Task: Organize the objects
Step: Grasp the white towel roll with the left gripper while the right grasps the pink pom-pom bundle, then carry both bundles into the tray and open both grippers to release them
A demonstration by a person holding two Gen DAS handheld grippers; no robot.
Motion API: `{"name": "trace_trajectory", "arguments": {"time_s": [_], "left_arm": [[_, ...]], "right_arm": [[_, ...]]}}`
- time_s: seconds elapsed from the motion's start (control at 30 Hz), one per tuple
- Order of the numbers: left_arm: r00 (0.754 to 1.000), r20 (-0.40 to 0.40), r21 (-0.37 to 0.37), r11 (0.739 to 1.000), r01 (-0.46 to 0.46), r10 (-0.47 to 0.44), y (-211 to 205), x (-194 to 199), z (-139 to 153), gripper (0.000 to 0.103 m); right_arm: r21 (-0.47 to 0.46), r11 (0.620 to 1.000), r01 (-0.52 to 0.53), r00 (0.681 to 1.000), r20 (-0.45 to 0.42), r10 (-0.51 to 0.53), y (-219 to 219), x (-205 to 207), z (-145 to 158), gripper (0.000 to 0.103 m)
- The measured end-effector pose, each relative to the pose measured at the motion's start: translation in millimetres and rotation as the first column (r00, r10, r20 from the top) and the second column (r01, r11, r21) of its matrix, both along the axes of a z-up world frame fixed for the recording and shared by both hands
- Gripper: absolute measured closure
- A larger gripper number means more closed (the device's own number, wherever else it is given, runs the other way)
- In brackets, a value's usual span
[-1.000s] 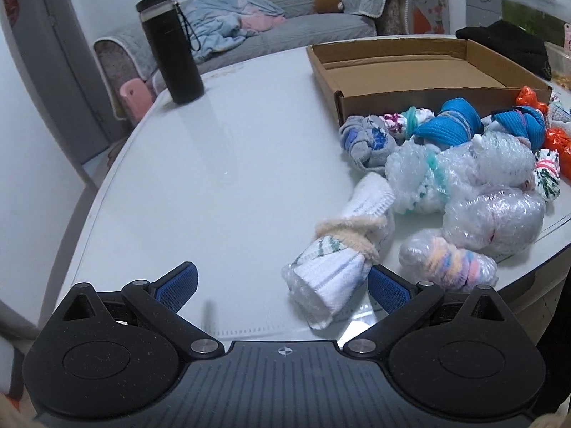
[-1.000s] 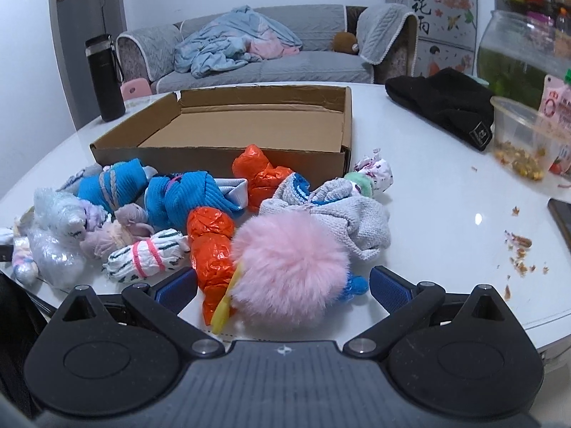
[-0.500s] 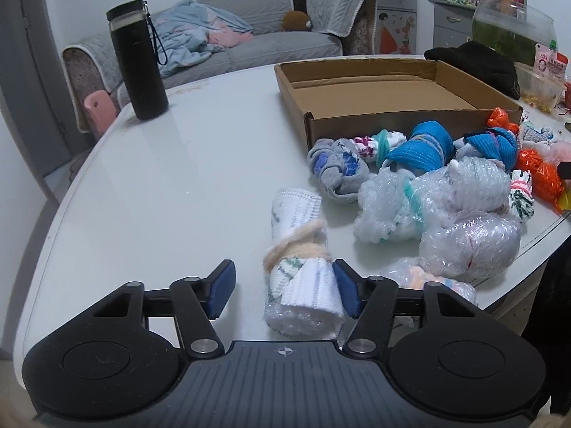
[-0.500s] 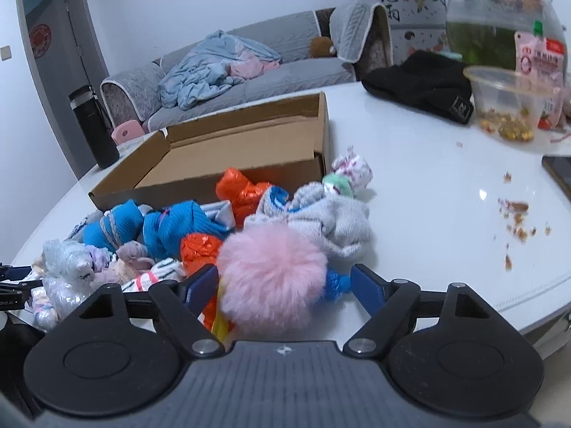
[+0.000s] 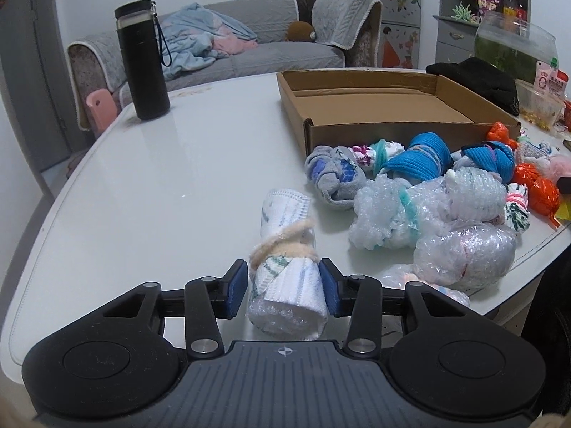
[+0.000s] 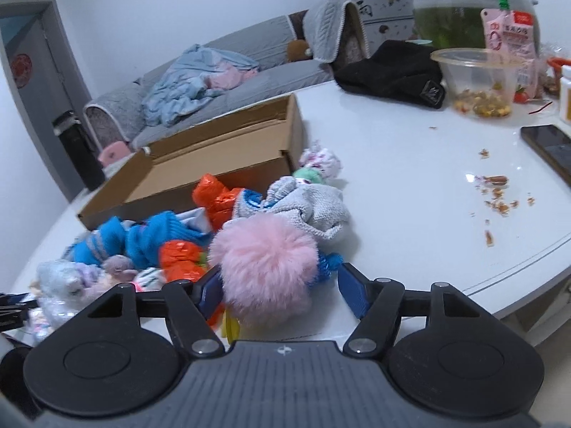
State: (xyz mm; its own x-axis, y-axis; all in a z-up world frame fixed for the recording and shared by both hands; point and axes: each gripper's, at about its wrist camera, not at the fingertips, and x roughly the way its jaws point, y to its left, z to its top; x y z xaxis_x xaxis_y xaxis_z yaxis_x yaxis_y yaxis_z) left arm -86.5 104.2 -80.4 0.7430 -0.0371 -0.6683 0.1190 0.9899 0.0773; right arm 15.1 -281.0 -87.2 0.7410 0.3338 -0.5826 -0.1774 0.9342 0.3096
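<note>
White rolled bundle [image 5: 285,281], lower centre, on table [image 5: 178,185] | between left gripper [image 5: 283,287] pads, jaws just closing, touching its sides | pink pompom [image 6: 266,267], lower centre, inside right gripper [image 6: 276,292], jaws just closing, right pad apart | cardboard box [image 5: 374,100], upper right.

left claw [image 5: 284,289]: black linkage, blue pads, silver screws | right claw [image 6: 282,290]: same, ribbed grey housing

A dark phone [image 6: 551,149] at three o'clock is cut off by the right wrist view's edge. The pink pompom [image 6: 266,262] hides most of a yellow item [image 6: 231,324] beneath it.
</note>
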Motion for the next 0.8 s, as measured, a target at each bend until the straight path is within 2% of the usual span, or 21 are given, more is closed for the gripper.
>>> {"name": "trace_trajectory", "arguments": {"time_s": [0.07,0.27,0.3,0.33,0.43,0.6,0.8], "left_arm": [[1.0,0.001,0.001,1.0,-0.006,0.006,0,0,0,0.051],[1.0,0.001,-0.006,1.0,-0.021,0.021,-1,0,0,0.05],[1.0,-0.001,-0.019,1.0,-0.019,0.019,0,0,0,0.057],[1.0,-0.004,-0.047,0.999,-0.014,0.014,2,0,0,0.059],[1.0,0.001,-0.046,0.999,-0.015,0.015,1,-3,0,0.061],[1.0,-0.005,-0.036,0.999,-0.028,0.028,3,-6,3,0.061],[0.997,0.028,-0.038,0.997,-0.065,0.066,13,-10,19,0.061]], "right_arm": [[0.006,1.0,0.004,1.0,0.002,-0.004,-2,-1,-1,0.044],[-0.055,0.998,-0.017,0.999,0.034,0.018,5,-1,-3,0.048],[-0.063,0.998,-0.022,0.999,0.042,0.025,6,-1,-3,0.052],[-0.069,0.997,-0.035,0.998,0.05,0.038,8,-2,-3,0.058],[-0.096,0.994,-0.052,0.995,0.082,0.06,10,-7,1,0.064],[-0.096,0.993,-0.066,0.992,0.097,0.075,8,-13,8,0.067],[-0.098,0.991,-0.091,0.981,0.159,0.106,8,-21,27,0.067]]}}
